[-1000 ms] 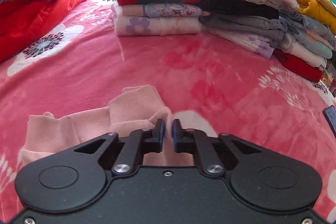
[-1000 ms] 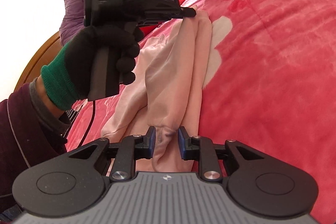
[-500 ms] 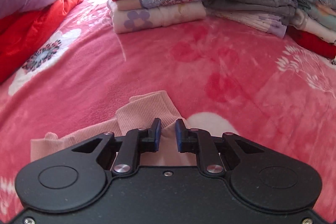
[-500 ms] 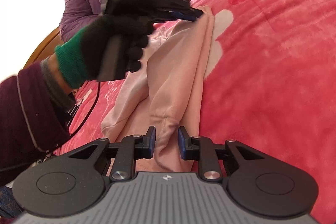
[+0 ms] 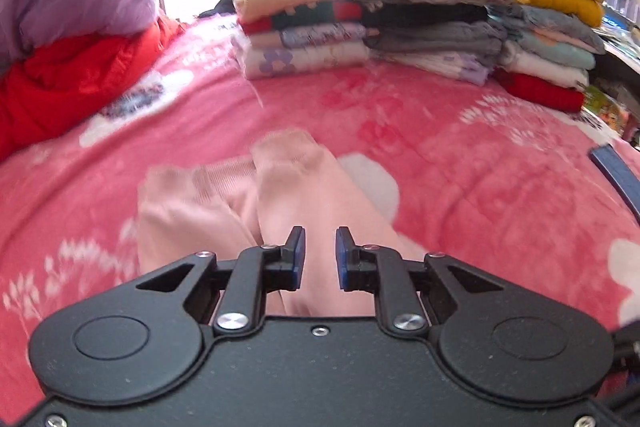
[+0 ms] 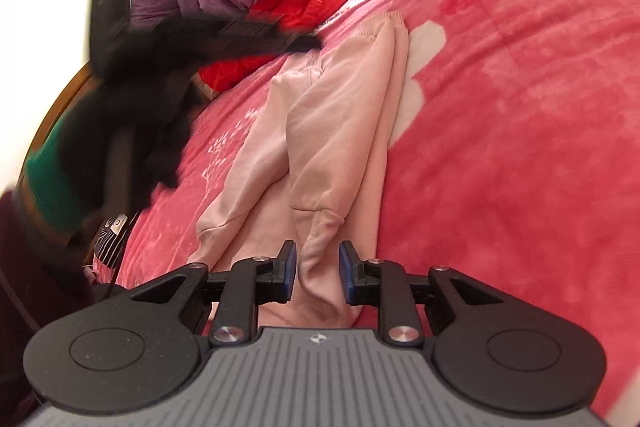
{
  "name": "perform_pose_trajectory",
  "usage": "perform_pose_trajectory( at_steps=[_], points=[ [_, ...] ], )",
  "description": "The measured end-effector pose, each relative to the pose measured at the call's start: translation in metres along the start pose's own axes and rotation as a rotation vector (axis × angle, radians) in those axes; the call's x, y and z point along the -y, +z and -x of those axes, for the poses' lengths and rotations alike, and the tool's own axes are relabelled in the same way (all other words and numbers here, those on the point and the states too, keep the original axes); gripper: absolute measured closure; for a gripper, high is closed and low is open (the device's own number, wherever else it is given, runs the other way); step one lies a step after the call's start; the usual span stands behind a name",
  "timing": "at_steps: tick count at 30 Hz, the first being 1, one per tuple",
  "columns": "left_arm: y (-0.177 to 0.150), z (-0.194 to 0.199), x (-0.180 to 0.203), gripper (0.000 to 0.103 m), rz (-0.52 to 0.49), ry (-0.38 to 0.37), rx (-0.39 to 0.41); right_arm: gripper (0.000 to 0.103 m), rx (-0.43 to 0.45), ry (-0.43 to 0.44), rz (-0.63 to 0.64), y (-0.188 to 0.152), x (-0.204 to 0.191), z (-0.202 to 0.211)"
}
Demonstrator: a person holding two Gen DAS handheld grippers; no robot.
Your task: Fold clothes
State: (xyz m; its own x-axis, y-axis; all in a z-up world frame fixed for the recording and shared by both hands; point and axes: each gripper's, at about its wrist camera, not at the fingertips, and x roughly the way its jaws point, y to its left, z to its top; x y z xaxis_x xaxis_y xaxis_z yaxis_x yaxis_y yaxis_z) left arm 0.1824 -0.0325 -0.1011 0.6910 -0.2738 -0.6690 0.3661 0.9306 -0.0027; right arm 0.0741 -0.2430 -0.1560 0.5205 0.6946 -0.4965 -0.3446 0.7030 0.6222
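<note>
Trousers [image 6: 332, 131], pink, lengthwise on bed [image 6: 520, 107]: my right gripper [image 6: 318, 269] pinches one end; my left gripper [image 5: 320, 257] narrowly parted, grip unclear.

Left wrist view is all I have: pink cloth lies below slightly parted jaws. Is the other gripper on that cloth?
Observer: Yes. The right gripper pinches a raised fold at the near end of the pink garment.
Operator: How does the garment lie?
Observer: Folded lengthwise into a long strip on the red blanket, running away from that gripper to its ribbed cuffs.
Operator: Is my gripper touching it?
Observer: The left gripper shows blurred beside the far cuffs, in a black-gloved hand. Whether it touches cannot be told.
</note>
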Motion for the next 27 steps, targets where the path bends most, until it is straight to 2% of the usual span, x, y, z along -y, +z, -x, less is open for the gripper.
perform_pose_trajectory(
  at_steps=[3, 5, 6, 8, 11, 13, 15, 19, 23, 24, 25, 26, 27],
  points=[
    [-0.021, -0.017, -0.005, 0.09, -0.003, 0.019, -0.061, 0.078, 0.031, 0.018, -0.023, -0.002, 0.005, 0.001],
    [-0.023, 0.003, -0.013, 0.087, 0.068, 0.003, 0.002, 0.079, -0.01, -0.004, -0.013, -0.006, 0.005, -0.008],
    [-0.024, 0.013, -0.02, 0.078, 0.113, 0.002, 0.03, 0.08, -0.022, -0.029, 0.009, -0.009, 0.002, -0.011],
    [-0.027, 0.032, -0.034, 0.074, 0.199, 0.006, 0.072, 0.081, -0.007, -0.049, 0.041, -0.011, -0.004, -0.008],
    [-0.033, 0.038, -0.063, 0.072, 0.401, -0.069, 0.077, 0.08, 0.05, -0.042, 0.053, -0.012, -0.01, 0.004],
    [-0.038, 0.03, -0.077, 0.071, 0.571, -0.148, 0.039, 0.08, 0.086, -0.04, 0.078, -0.012, -0.016, 0.008],
    [-0.042, 0.02, -0.087, 0.071, 0.721, -0.22, -0.002, 0.075, 0.102, -0.038, 0.083, -0.009, -0.018, 0.005],
    [-0.044, 0.001, -0.078, 0.071, 0.789, -0.225, -0.079, 0.075, 0.115, -0.048, 0.046, -0.004, -0.014, -0.007],
    [-0.045, -0.009, -0.077, 0.072, 0.867, -0.208, -0.085, 0.075, 0.082, -0.042, 0.003, -0.004, -0.01, -0.016],
    [-0.045, -0.01, -0.077, 0.073, 0.877, -0.199, -0.082, 0.075, 0.076, -0.039, 0.004, -0.004, -0.01, -0.017],
    [-0.045, -0.011, -0.076, 0.086, 0.887, -0.189, -0.079, 0.075, 0.072, -0.036, 0.006, -0.004, -0.01, -0.019],
    [-0.044, -0.012, -0.076, 0.096, 0.876, -0.188, -0.077, 0.081, 0.07, -0.026, -0.002, -0.004, -0.009, -0.02],
    [-0.043, -0.014, -0.075, 0.101, 0.857, -0.191, -0.074, 0.095, 0.069, -0.015, -0.014, -0.004, -0.008, -0.02]
  ],
)
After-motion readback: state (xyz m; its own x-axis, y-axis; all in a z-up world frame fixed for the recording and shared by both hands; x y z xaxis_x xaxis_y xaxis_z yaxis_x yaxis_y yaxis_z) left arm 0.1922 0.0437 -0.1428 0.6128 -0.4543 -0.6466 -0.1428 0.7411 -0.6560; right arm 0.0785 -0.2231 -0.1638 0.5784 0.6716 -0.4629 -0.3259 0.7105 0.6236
